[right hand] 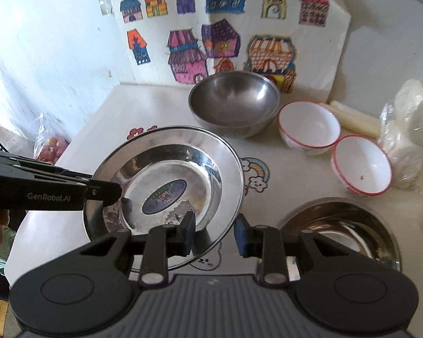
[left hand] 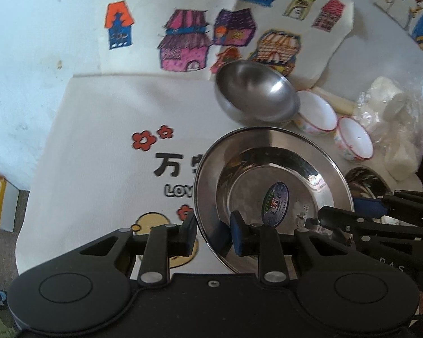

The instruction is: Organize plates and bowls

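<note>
The steel plate (right hand: 166,194), empty but for an oval sticker (right hand: 164,197) at its centre, is held tilted above the middle of the tabletop (right hand: 293,180); behind it, toward the back edge, a large steel bowl (right hand: 234,104) stands empty, two white red-rimmed bowls (right hand: 308,128) sit to its right, also empty apart from a speck in the nearer one, and another steel dish (right hand: 341,225) lies near the front right. The left gripper (left hand: 213,232), its jaws narrowed, clamps the plate's near rim between its blue pads. The right gripper (right hand: 215,231), opened only a little, straddles the opposite rim, though whether its pads press on the metal I cannot tell.
</note>
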`<state>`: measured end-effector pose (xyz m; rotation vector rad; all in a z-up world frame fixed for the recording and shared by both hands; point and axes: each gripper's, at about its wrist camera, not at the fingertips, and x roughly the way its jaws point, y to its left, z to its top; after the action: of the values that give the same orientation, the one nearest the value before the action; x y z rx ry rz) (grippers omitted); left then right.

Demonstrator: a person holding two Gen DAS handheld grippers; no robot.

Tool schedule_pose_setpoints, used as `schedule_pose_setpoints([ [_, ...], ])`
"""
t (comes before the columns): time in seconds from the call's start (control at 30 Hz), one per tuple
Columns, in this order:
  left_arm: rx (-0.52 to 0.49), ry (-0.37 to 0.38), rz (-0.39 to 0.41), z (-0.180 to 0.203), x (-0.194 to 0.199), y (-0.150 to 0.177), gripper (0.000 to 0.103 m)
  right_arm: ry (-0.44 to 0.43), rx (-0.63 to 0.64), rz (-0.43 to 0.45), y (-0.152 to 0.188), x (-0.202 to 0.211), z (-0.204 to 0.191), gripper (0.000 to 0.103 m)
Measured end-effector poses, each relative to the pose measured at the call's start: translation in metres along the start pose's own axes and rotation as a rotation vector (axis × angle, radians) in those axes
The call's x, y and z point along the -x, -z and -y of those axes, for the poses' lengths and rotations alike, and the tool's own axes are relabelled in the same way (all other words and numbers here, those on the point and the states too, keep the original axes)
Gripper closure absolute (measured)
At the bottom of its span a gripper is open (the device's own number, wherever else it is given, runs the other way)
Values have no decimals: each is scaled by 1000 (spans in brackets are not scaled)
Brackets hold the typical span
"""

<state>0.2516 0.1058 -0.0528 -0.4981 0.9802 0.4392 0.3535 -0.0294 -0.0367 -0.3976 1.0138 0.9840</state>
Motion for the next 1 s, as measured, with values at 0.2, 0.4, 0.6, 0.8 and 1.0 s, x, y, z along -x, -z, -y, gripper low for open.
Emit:
schedule_pose_setpoints([
  [0.2, -48, 30, 10, 26, 2, 4, 76, 15, -45, 29, 11, 24, 20, 70],
  [0.4, -104, 62, -1, 58, -4, 5, 76, 45, -107, 44, 26, 44, 42, 71],
  [0.6, -162, 104, -24, 92, -16, 5, 76, 83, -173, 39, 40, 55, 73, 71],
  [0.8, -218, 135, -44, 127, -28, 6, 76, 119, -224, 34, 55, 65, 100, 71],
  [1.0, -248, 149, -67, 151, -38, 9, 75, 136, -259, 18, 67, 68, 122, 71],
])
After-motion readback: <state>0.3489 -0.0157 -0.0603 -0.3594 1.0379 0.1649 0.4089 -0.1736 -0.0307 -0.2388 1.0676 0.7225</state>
